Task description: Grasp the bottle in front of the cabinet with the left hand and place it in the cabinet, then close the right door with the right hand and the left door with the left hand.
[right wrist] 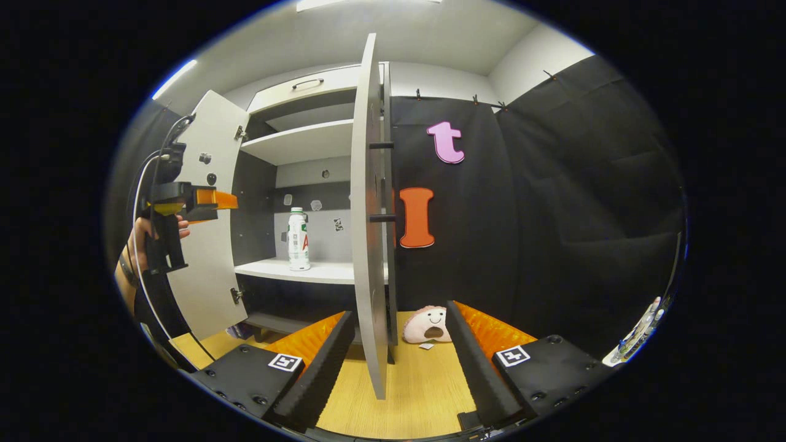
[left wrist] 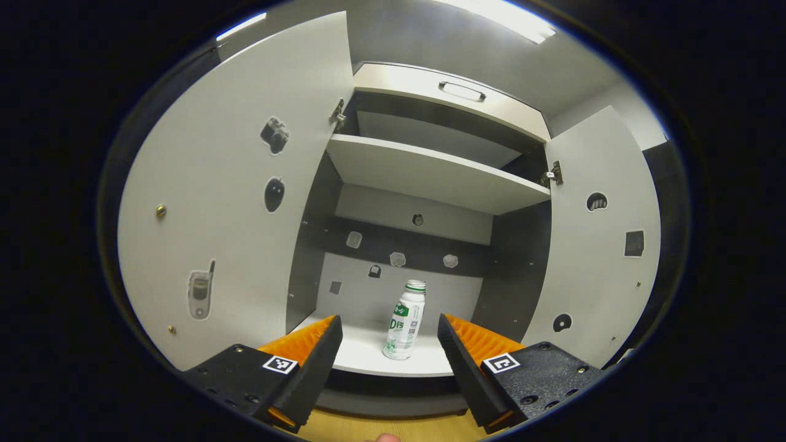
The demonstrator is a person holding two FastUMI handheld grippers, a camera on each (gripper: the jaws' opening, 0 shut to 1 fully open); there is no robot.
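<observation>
A white bottle (left wrist: 405,319) with a green label stands upright on the cabinet's lower shelf (left wrist: 368,359); it is also seen as the bottle (right wrist: 298,238) in the right gripper view. My left gripper (left wrist: 389,321) is open in front of the shelf, short of the bottle and not touching it. A hand holds that left gripper (right wrist: 222,199) beside the left door (right wrist: 209,245). Both doors stand open: left door (left wrist: 233,202), right door (left wrist: 595,245). My right gripper (right wrist: 399,312) is open, with the right door (right wrist: 373,245) edge-on between its fingers, close to the left one.
An upper shelf (left wrist: 430,172) and a drawer with a handle (left wrist: 460,92) sit above the bottle. A pink plush toy (right wrist: 428,324) and a small tag (right wrist: 425,346) lie on the wooden floor (right wrist: 405,387) beside the right door, against the black cloth wall.
</observation>
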